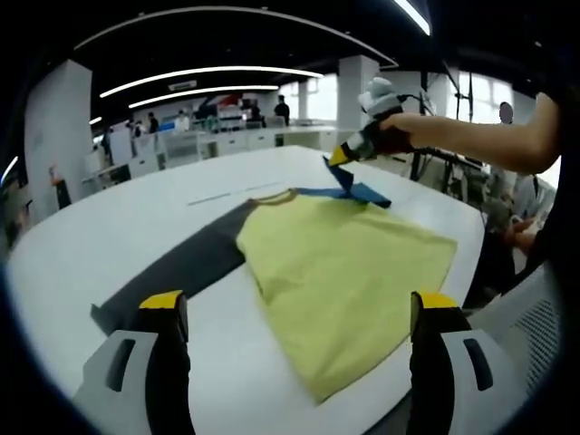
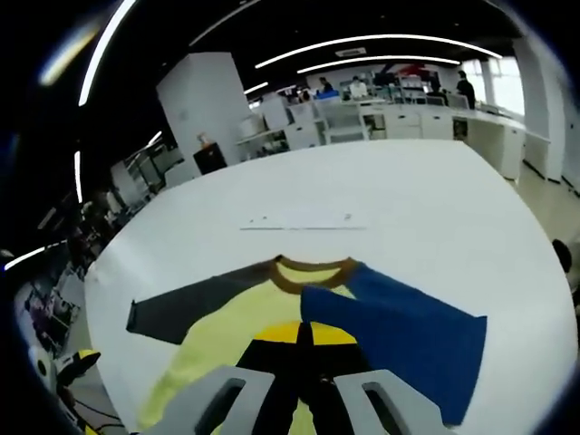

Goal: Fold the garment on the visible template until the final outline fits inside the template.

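Observation:
A yellow shirt (image 1: pixel 349 267) lies flat on the white table (image 1: pixel 136 231), with a brown collar (image 2: pixel 313 276). Its grey sleeve (image 1: pixel 186 267) stretches out to one side. The blue sleeve (image 2: pixel 408 340) is lifted at its tip and lies partly over the yellow body. My right gripper (image 1: pixel 343 161), held by a person's hand, is shut on the blue sleeve (image 1: pixel 358 190) above the collar end. In the right gripper view its jaws (image 2: pixel 299 340) are pressed together on the sleeve's edge. My left gripper (image 1: pixel 299 304) hovers open over the shirt's hem, holding nothing.
Faint line marks (image 2: pixel 299 222) run across the table beyond the collar. The table edge (image 1: pixel 471 217) lies close to the shirt on the person's side. Desks and people stand far behind in the room.

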A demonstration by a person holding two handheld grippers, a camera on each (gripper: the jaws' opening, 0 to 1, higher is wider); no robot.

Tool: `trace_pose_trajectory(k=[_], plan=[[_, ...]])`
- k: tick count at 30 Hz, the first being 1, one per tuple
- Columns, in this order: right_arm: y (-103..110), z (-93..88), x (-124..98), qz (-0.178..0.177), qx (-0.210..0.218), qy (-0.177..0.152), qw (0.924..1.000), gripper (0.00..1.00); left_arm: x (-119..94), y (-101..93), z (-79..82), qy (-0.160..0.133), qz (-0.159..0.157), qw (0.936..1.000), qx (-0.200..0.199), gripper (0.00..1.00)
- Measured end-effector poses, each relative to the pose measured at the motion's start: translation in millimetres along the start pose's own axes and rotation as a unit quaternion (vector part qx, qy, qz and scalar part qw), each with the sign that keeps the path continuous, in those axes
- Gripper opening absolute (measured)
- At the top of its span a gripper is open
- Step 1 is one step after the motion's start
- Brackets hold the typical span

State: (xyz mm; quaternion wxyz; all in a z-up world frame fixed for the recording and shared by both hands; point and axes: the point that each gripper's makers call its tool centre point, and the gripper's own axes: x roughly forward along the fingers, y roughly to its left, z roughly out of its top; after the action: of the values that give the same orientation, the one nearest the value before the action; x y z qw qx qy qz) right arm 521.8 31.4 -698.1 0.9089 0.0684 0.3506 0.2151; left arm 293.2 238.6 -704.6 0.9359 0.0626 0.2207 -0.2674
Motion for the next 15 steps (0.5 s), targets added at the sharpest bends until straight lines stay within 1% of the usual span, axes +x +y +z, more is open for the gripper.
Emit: trace_pose_trajectory(k=[3, 7, 15], plan=[[11, -0.8, 8, 0.009, -0.001, 0.006, 0.9999, 0.0, 0, 1.5, -2.0, 0.003, 0.001, 1.0, 0.0, 0.99], [21, -0.7, 17, 0.017, -0.007, 0.013, 0.9998, 0.0, 0, 1.6, -1.0, 0.002, 0.001, 1.0, 0.0, 0.99], [36, 4.5, 32, 0.028, -0.014, 0.025, 0.9992, 0.0, 0, 3.1, -3.3, 0.005, 0.004, 1.0, -0.002, 0.99]])
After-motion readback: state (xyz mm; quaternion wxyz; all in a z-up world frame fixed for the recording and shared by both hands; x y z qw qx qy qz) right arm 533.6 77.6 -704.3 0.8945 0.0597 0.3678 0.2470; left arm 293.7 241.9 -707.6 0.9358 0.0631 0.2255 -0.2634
